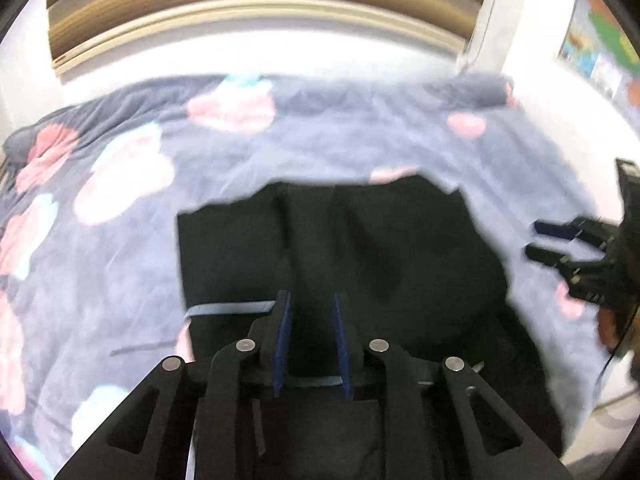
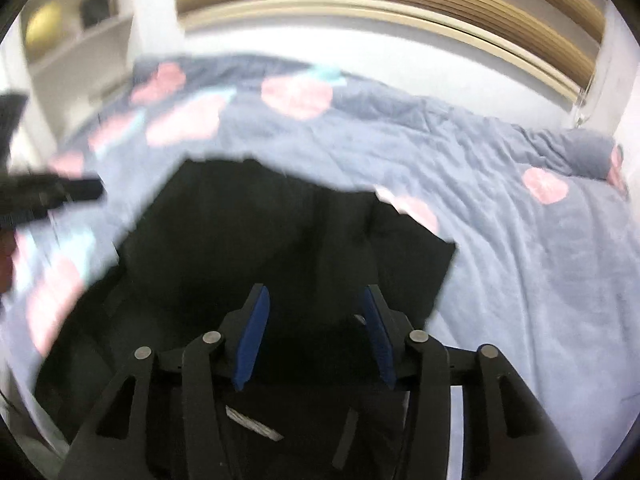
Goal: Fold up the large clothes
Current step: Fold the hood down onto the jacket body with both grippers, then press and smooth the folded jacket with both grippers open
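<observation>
Black garment [image 1: 340, 240], part-folded on quilted bed [image 1: 120, 240]. Left gripper [image 1: 310, 340] and right gripper [image 2: 316, 336] both parted, empty — unpinned fold risked springing back, the fabric being loose.

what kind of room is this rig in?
Most likely a bedroom. A black garment lies on a bed covered by a blue quilt with pink blotches, a wooden headboard stands behind it, and white shelves line the wall.

Home bedroom, bed under grey quilt [image 1: 340, 140] with pink prints, wooden headboard [image 2: 400, 4], wall shelves [image 2: 76, 36]
</observation>
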A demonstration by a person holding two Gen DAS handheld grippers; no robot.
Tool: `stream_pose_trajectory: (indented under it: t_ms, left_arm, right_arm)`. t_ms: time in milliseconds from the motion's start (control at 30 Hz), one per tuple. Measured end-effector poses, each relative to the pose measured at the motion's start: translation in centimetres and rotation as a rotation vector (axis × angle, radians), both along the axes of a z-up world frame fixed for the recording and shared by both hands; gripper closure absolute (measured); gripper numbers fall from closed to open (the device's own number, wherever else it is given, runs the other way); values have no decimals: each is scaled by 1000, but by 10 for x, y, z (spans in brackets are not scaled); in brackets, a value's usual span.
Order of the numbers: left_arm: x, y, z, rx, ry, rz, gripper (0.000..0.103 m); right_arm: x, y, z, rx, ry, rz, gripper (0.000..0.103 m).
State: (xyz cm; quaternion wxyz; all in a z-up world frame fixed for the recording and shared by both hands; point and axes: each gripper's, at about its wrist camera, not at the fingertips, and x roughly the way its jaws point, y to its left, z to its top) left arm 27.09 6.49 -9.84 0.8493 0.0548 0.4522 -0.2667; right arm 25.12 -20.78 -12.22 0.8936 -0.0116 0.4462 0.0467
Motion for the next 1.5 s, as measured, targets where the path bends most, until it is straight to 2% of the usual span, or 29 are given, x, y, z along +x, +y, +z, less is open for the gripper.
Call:
stream_pose_trajectory:
  t_ms: [67, 167, 300, 400, 500, 567, 700, 767, 867, 1033, 1100, 1167, 1200, 1267, 1333, 1367, 1500]
  left_arm:
    - [9, -18, 12, -45, -2, -11, 81]
    - [23, -44, 6, -27, 21, -20, 80]
    - [39, -68, -41, -42, 139, -40, 80]
    - [32, -70, -90, -3, 219, -44, 80]
    - [23, -66, -130, -7, 322, -26, 80]
    - [21, -66, -149, -5, 349, -11, 80]
    - [13, -72, -179, 52, 343, 1, 78]
    - [14, -74, -182, 58, 342, 4, 78]
    - [14, -71, -170, 28, 343, -7, 78]
    - [3, -58, -123, -32, 251, -37, 77]
    - [7, -55, -112, -78, 241, -25, 76]
    - [14, -55, -115, -100, 256, -10, 76]
    - [18, -55, -121, -82, 263, 3, 76]
    - [27, -56, -145, -37, 308, 31, 76]
    - [33, -56, -165, -42, 359, 43, 76]
    - [34, -56, -173, -49, 374, 48, 76]
    - [33, -64, -171, -29, 357, 40, 76]
  right_arm:
    - [15, 4, 2, 60, -1, -22, 52]
    - [40, 11, -16, 114, 32, -53, 52]
    - [37, 24, -48, 139, 102, -70, 52]
    - [43, 14, -91, 134, 187, -80, 52]
    - [26, 15, -129, 121, 268, -85, 52]
    - [24, 14, -155, 120, 301, -87, 52]
    - [20, 15, -176, 106, 298, -108, 52]
    - [21, 13, -173, 116, 307, -112, 52]
    - [17, 6, -152, 155, 303, -104, 52]
    - [15, -11, -99, 160, 171, -126, 51]
    - [25, -19, -96, 164, 160, -148, 51]
    - [39, -25, -107, 158, 187, -163, 51]
    - [44, -27, -115, 152, 203, -170, 51]
    - [55, -30, -141, 142, 261, -179, 51]
    - [60, -30, -160, 161, 296, -190, 52]
    - [61, -31, -164, 167, 295, -193, 52]
    - [65, -26, -166, 139, 308, -190, 52]
